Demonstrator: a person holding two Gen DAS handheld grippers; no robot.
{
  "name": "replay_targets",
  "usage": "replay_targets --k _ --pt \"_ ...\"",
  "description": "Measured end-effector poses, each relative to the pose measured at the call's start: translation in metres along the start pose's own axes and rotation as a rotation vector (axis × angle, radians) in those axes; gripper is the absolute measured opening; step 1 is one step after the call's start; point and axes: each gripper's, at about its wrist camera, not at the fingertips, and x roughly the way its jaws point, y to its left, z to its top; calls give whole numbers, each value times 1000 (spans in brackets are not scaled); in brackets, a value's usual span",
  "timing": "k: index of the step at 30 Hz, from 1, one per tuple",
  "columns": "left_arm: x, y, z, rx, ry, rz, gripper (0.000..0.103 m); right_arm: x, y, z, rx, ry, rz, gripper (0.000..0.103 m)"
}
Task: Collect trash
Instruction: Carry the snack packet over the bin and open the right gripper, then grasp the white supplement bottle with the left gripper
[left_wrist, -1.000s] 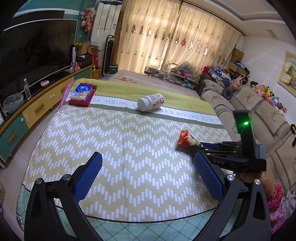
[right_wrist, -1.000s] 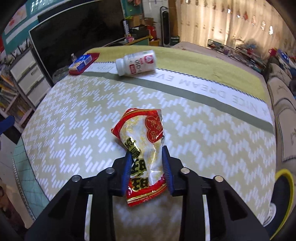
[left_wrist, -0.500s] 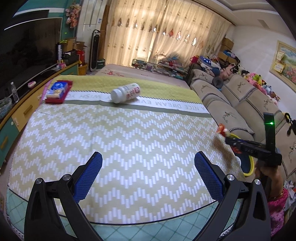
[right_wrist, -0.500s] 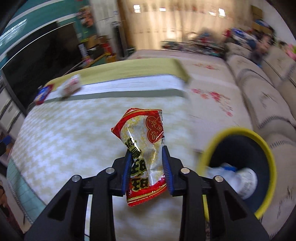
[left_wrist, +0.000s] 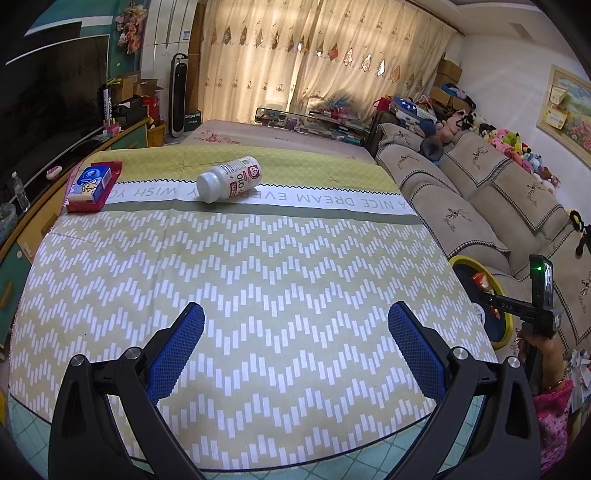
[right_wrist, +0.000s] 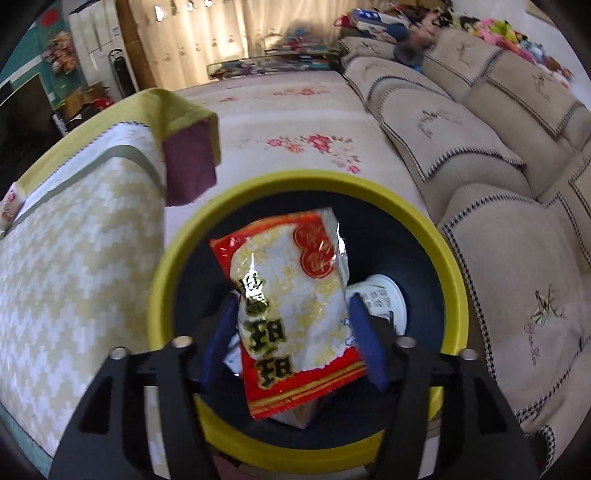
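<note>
My right gripper (right_wrist: 293, 332) hangs over the yellow-rimmed dark bin (right_wrist: 166, 273). Its jaws have spread apart and a red and white snack wrapper (right_wrist: 291, 295) sits loosely between them, over the bin's mouth. A white cup (right_wrist: 384, 299) lies inside the bin. My left gripper (left_wrist: 295, 347) is open and empty above the near part of the zigzag-cloth table (left_wrist: 240, 277). A white bottle (left_wrist: 229, 179) lies on its side at the far end. The bin (left_wrist: 480, 291) and right gripper (left_wrist: 491, 291) show at the table's right edge.
A red tray with a blue tissue pack (left_wrist: 92, 182) sits at the table's far left. A beige sofa (left_wrist: 480, 206) runs along the right, close behind the bin. A TV cabinet (left_wrist: 22, 206) lines the left wall.
My right gripper carried the wrapper from the table rightward to over the bin, and its jaws have opened wider around it. The left gripper stayed open and rose slightly.
</note>
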Motion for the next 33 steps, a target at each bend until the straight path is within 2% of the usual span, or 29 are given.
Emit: replay_targets --k 3,14,20,27,33 --pt "4 -1 3 12 2 5 98 1 -5 -1 16 -6 -8 69" --pt "30 14 31 90 12 25 98 -21 8 2 25 -65 18 72" --pt "55 35 66 176 9 66 98 -30 23 4 21 -87 46 73" --pt "101 54 113 294 29 56 98 -36 42 12 11 -107 68 75" --pt "142 67 140 314 60 30 98 -36 49 20 10 -114 68 75"
